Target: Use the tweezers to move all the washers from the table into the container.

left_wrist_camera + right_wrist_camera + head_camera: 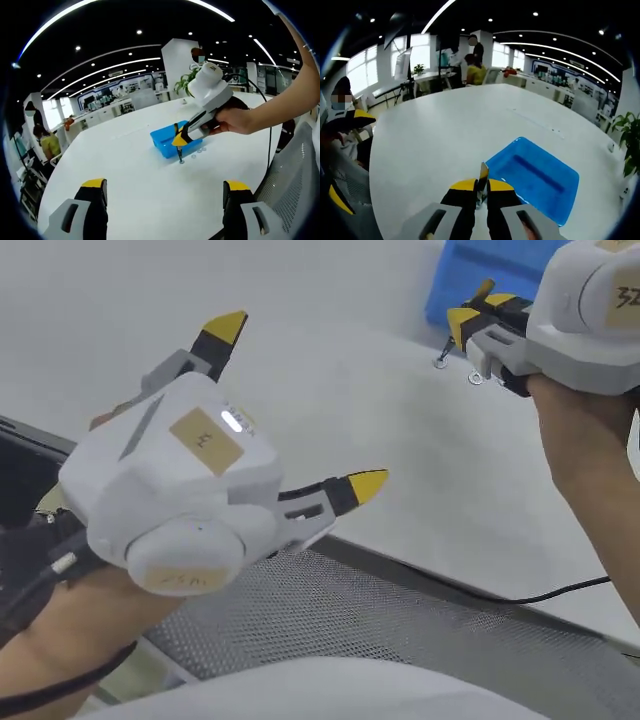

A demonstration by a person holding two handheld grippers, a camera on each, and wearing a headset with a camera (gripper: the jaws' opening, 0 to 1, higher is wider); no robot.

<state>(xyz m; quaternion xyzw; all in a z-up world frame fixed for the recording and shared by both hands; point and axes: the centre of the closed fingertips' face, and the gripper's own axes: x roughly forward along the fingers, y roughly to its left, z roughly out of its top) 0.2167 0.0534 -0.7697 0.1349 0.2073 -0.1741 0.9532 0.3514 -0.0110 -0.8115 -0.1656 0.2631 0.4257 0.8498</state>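
Left gripper view gives the clearest picture. The right claw (181,140) is seen clamped shut on the tweezers (179,151), whose tips are pointed down at the tabletop (125,165) just in front of the blue container (161,142). A few washers (193,155) are scattered on the tabletop just beside those tips. The left claw (164,186) is held wide open, gripping nothing, well apart from the work.

The step in hand is judged to be the pinching of one washer. Whether one is already caught cannot be told, since the tips are too small to read, though a ring seems to lie right at them.

Washers are thin and flat, so the tweezers are best brought down steeply, with one tip set inside the hole and the other outside the rim. The squeeze should be added gently, because it is passed on through the claw and a hard nip could flick the washer away. The carry can be kept low and short, as the container is near. The washer should be released only once the tips are past the container wall. The left claw is best kept clear of the path.
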